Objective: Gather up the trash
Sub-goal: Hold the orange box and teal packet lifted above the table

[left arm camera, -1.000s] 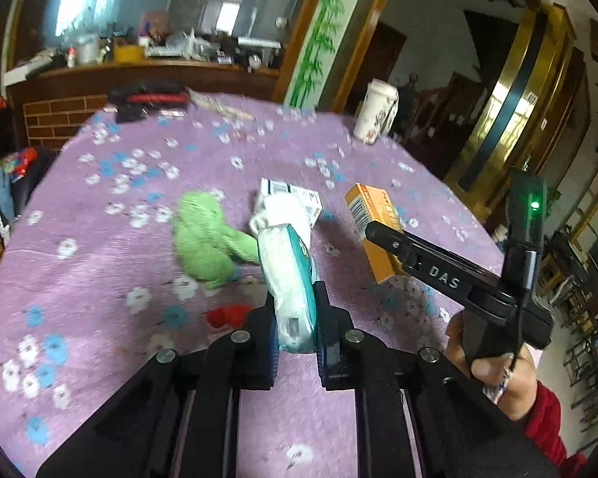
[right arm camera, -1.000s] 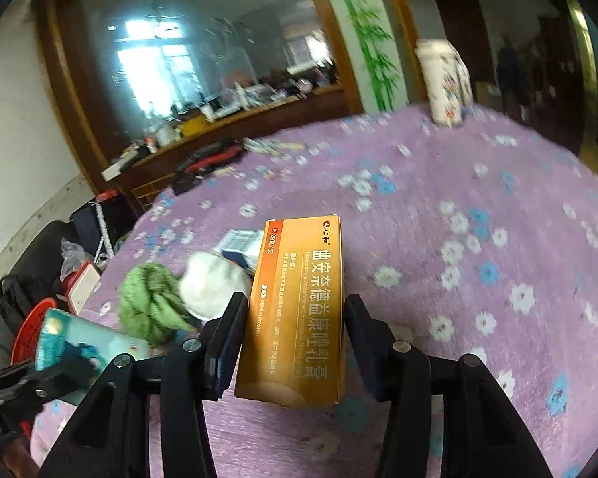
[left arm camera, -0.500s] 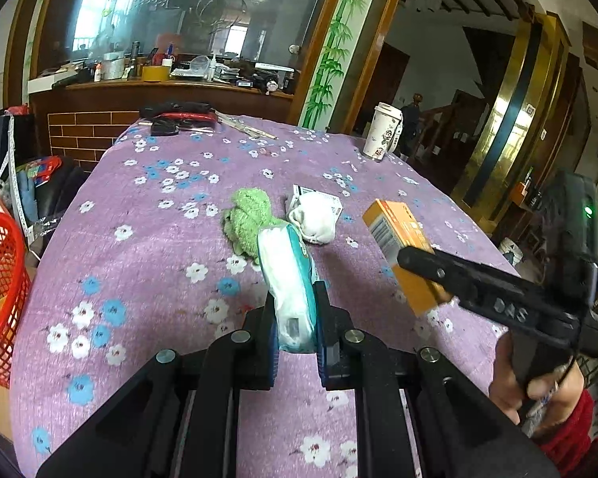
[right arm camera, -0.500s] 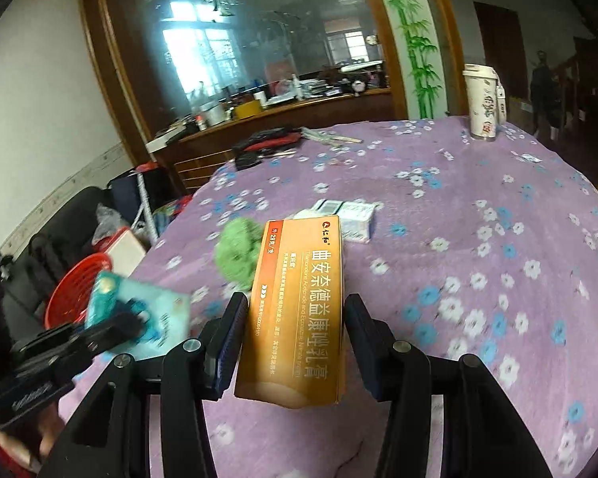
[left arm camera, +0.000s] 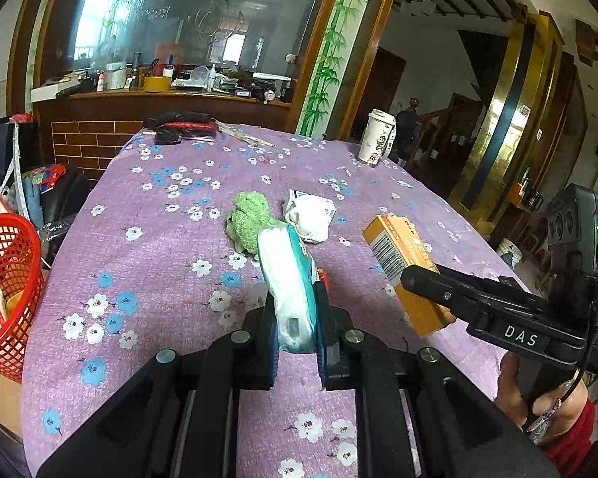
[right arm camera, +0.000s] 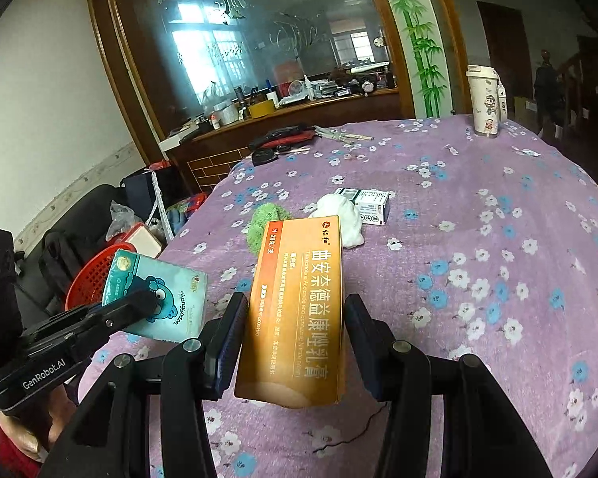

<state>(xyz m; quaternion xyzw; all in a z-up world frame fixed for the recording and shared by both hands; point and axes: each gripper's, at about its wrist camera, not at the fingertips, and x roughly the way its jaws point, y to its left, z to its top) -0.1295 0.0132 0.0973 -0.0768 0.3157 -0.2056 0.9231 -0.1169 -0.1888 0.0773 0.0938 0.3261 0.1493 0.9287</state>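
Both grippers now sit higher above the purple floral worktop (left arm camera: 159,247) than a second ago. The left gripper (left arm camera: 297,310) stays clamped on the teal-and-white tissue pack (left arm camera: 289,279), the right gripper (right arm camera: 295,334) on the orange rectangular medicine box (right arm camera: 299,302). A red mesh basket (left arm camera: 4,279) has appeared at 9 o'clock.

A teal tissue pack (left arm camera: 289,283) and an orange box (right arm camera: 297,310) are held above the table; a green rag (left arm camera: 249,217), white wad (left arm camera: 309,219) and small carton (right arm camera: 368,201) are left mid-table.

Purple floral tablecloth (left arm camera: 151,263) is filling mid-frame. White lidded cup w/ cartoon print (left arm camera: 374,137) is standing upright at the cloth's far edge, upper right of centre. Black-and-red items (left arm camera: 179,123) are lying at the far left edge. Cluttered wooden counter (left arm camera: 171,93) is running behind, w/ a bamboo-painted pillar (left arm camera: 331,47) rising top centre.
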